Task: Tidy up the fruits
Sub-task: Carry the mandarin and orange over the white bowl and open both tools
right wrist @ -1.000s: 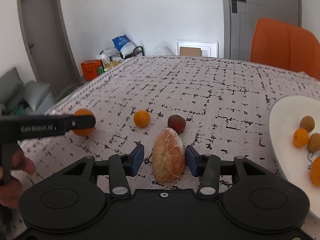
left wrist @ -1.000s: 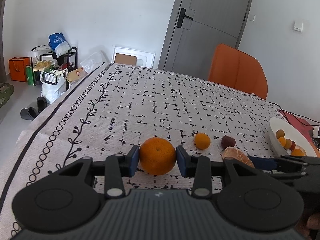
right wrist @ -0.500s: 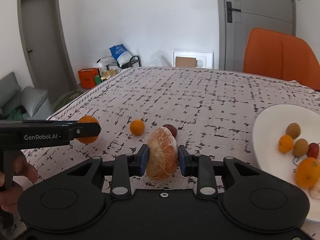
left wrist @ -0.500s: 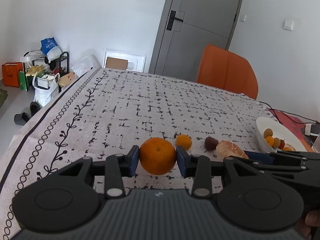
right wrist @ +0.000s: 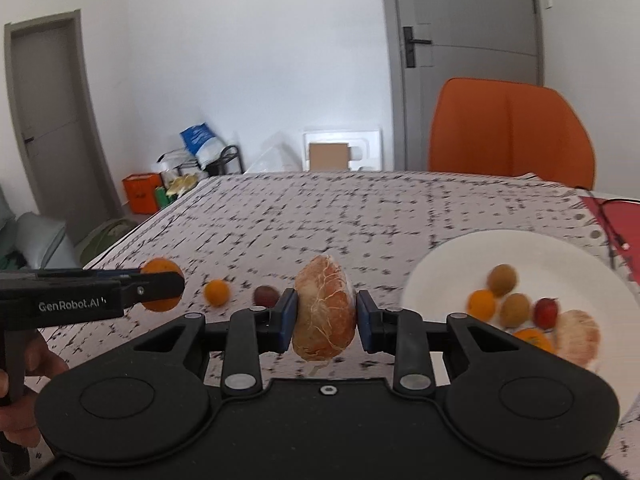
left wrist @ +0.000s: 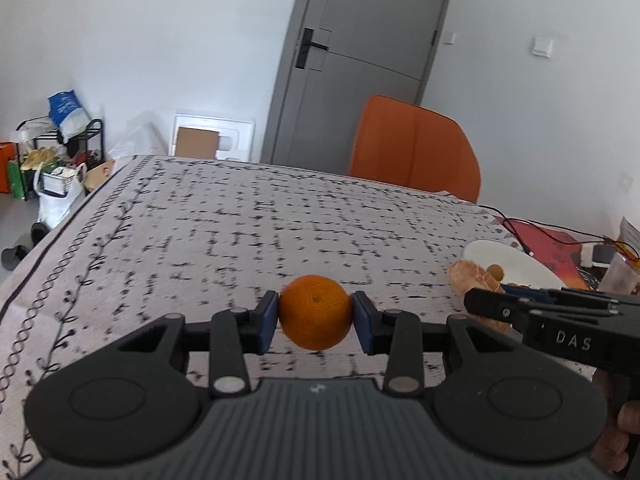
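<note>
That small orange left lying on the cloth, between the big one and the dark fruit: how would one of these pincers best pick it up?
Grip the small orange across its widest middle, with the gripper coming down from above. It is round, so any pair of opposite sides should serve. Set the fingers front and back, since the dark red fruit lies close on one side. Both grippers look full now, so one must unload first.

On table (right wrist: 360, 216): plate (right wrist: 520, 248) at right, small fruits (right wrist: 216, 292) at left.
In plate: more fruit (right wrist: 514, 310).
Behind table: chair (right wrist: 508, 132).

plate (right wrist: 520, 248) fruits blurred, right edge cropped
</note>
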`<state>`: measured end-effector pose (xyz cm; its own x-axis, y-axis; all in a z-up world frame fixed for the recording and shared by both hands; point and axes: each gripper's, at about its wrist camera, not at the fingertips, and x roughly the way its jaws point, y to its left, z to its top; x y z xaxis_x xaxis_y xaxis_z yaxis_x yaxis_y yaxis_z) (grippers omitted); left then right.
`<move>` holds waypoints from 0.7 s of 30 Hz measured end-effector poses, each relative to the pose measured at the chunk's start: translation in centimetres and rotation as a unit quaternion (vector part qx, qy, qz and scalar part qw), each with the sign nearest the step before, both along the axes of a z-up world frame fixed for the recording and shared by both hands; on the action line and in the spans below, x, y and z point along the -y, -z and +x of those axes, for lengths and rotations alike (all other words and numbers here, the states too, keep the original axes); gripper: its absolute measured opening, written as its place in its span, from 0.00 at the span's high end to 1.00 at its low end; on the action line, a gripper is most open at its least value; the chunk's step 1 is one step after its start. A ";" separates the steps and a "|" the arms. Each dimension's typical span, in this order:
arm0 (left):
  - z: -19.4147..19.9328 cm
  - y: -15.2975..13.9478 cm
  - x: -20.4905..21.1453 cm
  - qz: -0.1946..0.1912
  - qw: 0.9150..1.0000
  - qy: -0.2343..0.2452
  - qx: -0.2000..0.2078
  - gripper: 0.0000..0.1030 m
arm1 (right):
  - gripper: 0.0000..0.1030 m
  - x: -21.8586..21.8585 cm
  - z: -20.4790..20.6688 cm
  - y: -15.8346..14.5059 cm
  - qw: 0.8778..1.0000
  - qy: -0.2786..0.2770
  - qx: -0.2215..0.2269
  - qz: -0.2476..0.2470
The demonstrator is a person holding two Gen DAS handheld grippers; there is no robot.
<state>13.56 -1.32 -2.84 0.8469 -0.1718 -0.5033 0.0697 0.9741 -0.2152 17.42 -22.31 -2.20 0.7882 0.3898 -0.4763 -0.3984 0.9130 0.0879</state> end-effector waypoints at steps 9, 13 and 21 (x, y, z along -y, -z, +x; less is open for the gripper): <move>1.0 -0.9 3.4 0.008 0.999 0.034 0.010 0.62 | 0.71 3.5 -0.1 -0.9 0.999 0.035 0.018 0.016; 1.3 -1.1 4.8 0.010 0.999 0.047 0.012 0.62 | 0.71 5.0 -0.1 -1.1 0.998 0.047 0.021 0.025; 2.0 -1.6 7.0 0.015 0.997 0.069 0.018 0.62 | 0.71 7.5 -0.1 -1.2 0.996 0.072 0.027 0.034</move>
<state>15.58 -8.33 -1.23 0.8338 -0.2734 -0.4796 0.2110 0.9606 -0.1808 17.32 -29.77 -1.04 0.8621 0.3009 -0.4076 -0.2696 0.9536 0.1338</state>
